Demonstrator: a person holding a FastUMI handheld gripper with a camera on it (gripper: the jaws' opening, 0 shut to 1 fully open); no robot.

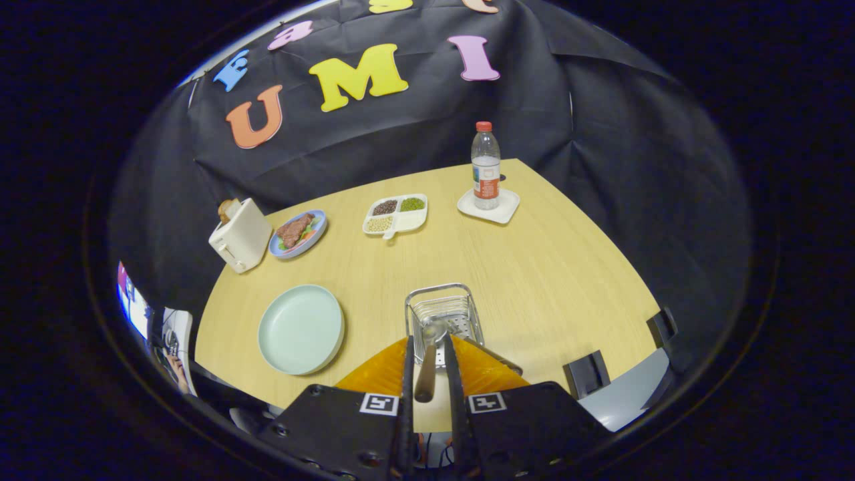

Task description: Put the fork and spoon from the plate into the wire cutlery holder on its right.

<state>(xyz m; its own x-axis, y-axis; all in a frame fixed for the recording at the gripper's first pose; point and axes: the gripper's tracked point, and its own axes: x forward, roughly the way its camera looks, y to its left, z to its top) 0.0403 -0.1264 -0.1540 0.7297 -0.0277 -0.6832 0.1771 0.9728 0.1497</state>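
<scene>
Down near the table's near edge, the gripper point(427, 364) pinches a spoon point(427, 364) between its two fingers point(408, 374), both pressed against the handle. The handle runs back toward the camera between the fingers, and the bowl end points ahead, reaching over the near rim of the wire holder point(442, 314). The holder stands just ahead of the fingertips on the wooden table point(534, 267), a chrome basket with a perforated base; whether the fork is already inside it I cannot tell.

Left of the holder, and apart from it, sits the pale green plate point(300, 329), bare, with no cutlery on it.

Farther off, at the table's left far side, stands a cream toaster point(240, 235) with bread showing in its slot. Just right of it is a blue dish point(298, 234) holding meat and some vegetables. Right of that lies a white divided tray point(395, 215) with dark, green and pale contents in its compartments. At the far right a water bottle point(485, 166) with a red cap stands upright on a white square coaster point(489, 207).

Two dark clamps point(586, 373) grip the table's near right edge.
</scene>
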